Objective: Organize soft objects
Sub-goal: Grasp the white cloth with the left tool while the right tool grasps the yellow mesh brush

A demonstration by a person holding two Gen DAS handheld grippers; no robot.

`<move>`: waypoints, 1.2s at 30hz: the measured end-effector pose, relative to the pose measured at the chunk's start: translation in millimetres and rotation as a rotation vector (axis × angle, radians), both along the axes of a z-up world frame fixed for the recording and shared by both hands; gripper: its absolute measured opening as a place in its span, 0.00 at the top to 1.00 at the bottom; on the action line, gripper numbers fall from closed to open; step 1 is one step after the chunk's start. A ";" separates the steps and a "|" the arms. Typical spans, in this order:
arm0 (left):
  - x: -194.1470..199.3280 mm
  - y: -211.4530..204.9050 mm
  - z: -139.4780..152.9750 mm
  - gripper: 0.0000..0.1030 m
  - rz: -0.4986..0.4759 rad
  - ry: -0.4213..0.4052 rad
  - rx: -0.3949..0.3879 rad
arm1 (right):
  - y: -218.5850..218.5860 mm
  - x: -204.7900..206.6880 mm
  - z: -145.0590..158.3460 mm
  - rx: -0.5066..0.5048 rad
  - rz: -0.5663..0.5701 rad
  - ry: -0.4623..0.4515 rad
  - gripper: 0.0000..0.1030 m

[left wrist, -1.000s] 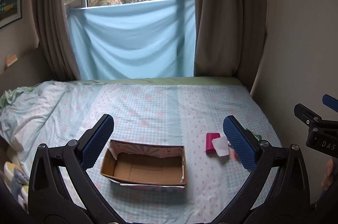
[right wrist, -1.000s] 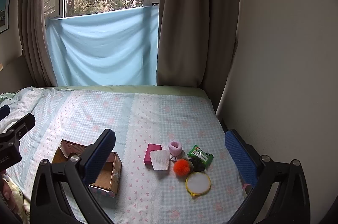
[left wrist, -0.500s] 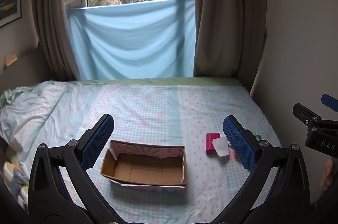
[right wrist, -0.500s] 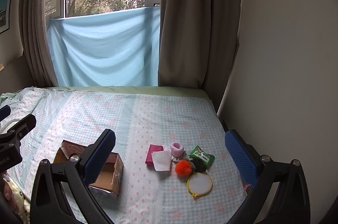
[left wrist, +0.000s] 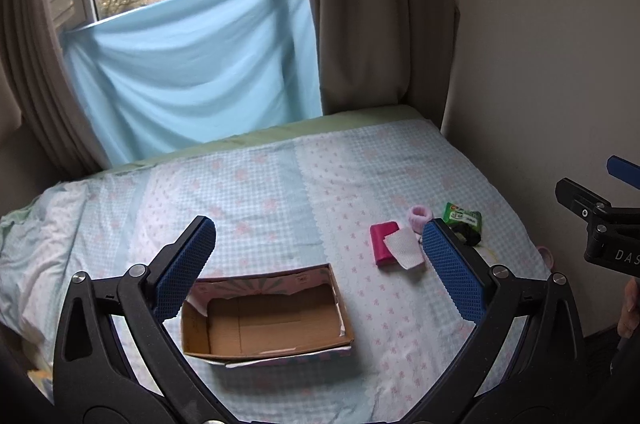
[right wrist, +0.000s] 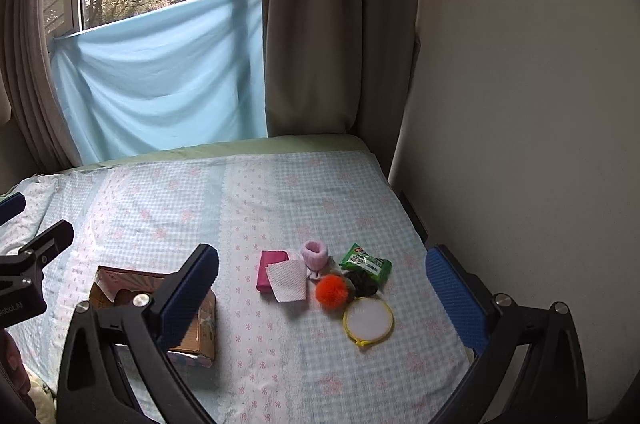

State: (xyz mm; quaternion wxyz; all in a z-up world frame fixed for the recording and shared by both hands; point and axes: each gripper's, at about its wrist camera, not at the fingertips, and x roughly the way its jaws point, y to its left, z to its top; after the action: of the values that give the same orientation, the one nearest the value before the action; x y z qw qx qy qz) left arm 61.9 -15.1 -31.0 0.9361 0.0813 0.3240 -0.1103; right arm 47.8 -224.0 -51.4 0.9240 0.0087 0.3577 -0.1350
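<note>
An open, empty cardboard box [left wrist: 264, 324] lies on the bed at the near left. To its right is a cluster of small items: a magenta pad [right wrist: 270, 270] with a white tissue [right wrist: 287, 280] on it, a pink knitted roll [right wrist: 315, 254], a green packet [right wrist: 366, 262], an orange pom-pom [right wrist: 332, 291], a black lump [right wrist: 362, 282] and a yellow-rimmed mesh hoop [right wrist: 368, 320]. My left gripper [left wrist: 318, 228] hovers open above the box. My right gripper [right wrist: 320, 256] hovers open above the cluster. Neither holds anything.
The bed has a pale blue checked sheet [right wrist: 240, 208]. A wall [right wrist: 520, 144] runs close along its right side. Brown curtains [right wrist: 320, 24] and a hanging blue cloth [right wrist: 160, 76] close off the far end by the window. Bunched bedding [left wrist: 36, 244] lies at the left.
Both views have rolled a little clockwise. The left gripper has turned right, bringing the pink roll and green packet into its view. Both stay open and empty, and nothing on the bed has moved.
</note>
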 end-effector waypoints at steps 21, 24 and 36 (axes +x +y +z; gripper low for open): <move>151.4 -184.5 -210.1 0.00 -0.376 0.301 0.206 | -128.2 70.7 -204.1 0.153 -0.105 0.322 0.00; 171.5 -209.0 -248.3 0.00 -0.448 0.334 0.253 | -135.0 84.6 -238.7 0.167 -0.073 0.361 0.00; 202.2 -265.5 -377.7 0.03 -0.721 0.392 0.509 | -151.3 104.3 -354.3 0.200 0.038 0.506 0.00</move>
State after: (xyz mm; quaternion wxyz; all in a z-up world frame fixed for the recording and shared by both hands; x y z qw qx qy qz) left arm 264.1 -280.6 -408.7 0.7099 0.3926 0.4623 -0.3580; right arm 152.1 -375.3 -405.7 0.8021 0.0591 0.5889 -0.0794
